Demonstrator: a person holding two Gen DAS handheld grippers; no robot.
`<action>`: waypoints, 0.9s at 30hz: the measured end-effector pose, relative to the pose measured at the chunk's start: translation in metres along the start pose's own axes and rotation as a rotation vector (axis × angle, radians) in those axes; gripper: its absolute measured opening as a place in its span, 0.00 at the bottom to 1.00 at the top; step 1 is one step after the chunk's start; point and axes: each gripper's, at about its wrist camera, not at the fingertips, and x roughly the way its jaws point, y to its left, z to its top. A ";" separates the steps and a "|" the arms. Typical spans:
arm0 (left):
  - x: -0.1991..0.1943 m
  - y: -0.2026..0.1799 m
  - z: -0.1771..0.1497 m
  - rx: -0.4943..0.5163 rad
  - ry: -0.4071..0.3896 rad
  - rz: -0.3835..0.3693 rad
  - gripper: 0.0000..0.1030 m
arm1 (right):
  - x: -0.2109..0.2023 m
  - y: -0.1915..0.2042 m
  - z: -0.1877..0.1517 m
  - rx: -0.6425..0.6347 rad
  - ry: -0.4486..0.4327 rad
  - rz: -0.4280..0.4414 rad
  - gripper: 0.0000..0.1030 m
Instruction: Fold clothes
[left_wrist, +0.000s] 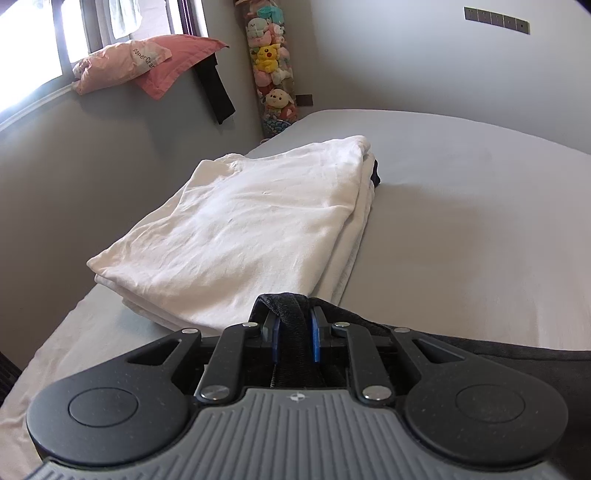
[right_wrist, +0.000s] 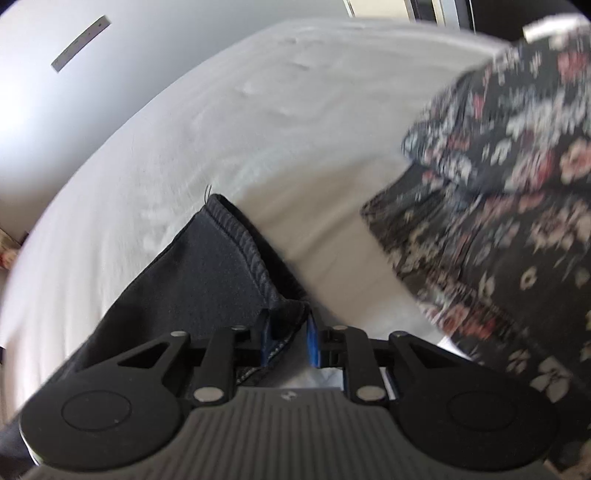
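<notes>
So you've got a white folded stack (left_wrist: 236, 225) done on the bed (left_wrist: 461, 221); the dark garment (right_wrist: 207, 273) isn't folded yet, and a floral piece (right_wrist: 509, 192) waits. Your left claw (left_wrist: 291, 328) is clamped on its hem, low over the bed. Your right claw (right_wrist: 286, 336) pinches another edge, tilted; that view is blurry.

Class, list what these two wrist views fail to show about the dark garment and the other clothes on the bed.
- Dark garment: left view, gripper body hides most; type unclear.
- Left gripper and right gripper: both shut on it.
- White stack: left view, count of pieces unclear; a dark item behind is nearly hidden.
- Floral fabric: right view, blurred, cut by the edge.
</notes>
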 end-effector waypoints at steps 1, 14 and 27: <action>0.001 0.000 0.000 0.003 0.005 0.000 0.18 | 0.001 0.000 0.001 -0.008 -0.005 -0.028 0.20; 0.017 -0.006 -0.008 0.065 0.025 -0.011 0.23 | -0.002 0.004 -0.008 -0.217 -0.008 -0.157 0.39; 0.017 -0.007 -0.009 0.054 0.034 -0.009 0.25 | 0.027 0.051 0.059 -0.364 -0.097 -0.017 0.55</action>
